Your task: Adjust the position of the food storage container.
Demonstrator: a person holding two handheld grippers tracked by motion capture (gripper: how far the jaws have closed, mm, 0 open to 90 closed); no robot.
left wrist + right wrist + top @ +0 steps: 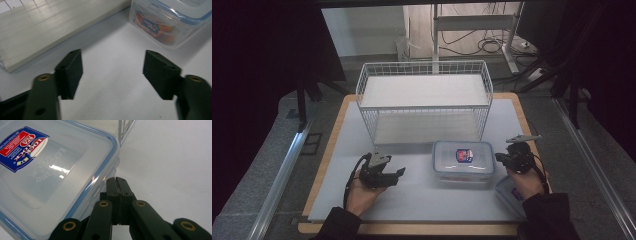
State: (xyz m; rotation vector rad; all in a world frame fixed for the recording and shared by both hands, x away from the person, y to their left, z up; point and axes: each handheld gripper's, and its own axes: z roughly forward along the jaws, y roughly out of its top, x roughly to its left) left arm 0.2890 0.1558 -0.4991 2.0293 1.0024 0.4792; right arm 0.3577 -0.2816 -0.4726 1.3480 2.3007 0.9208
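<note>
One clear lidded food container sits on our white mat before the wire shelf rack. Our right gripper, jaws pressed together and empty, touches its side; our left gripper stands spread, well apart.

Both forearms, in dark sleeves, come in over the near edge of the surface, each hand wrapped round a black two-fingered gripper with a trailing cable. The left gripper lies near the near-left part of the surface, pointing across toward the right, its fingers standing apart with nothing between them. The right gripper, by the right edge and topped by a grey three-cornered plate, points leftward, its fingers pressed flat together.
</note>
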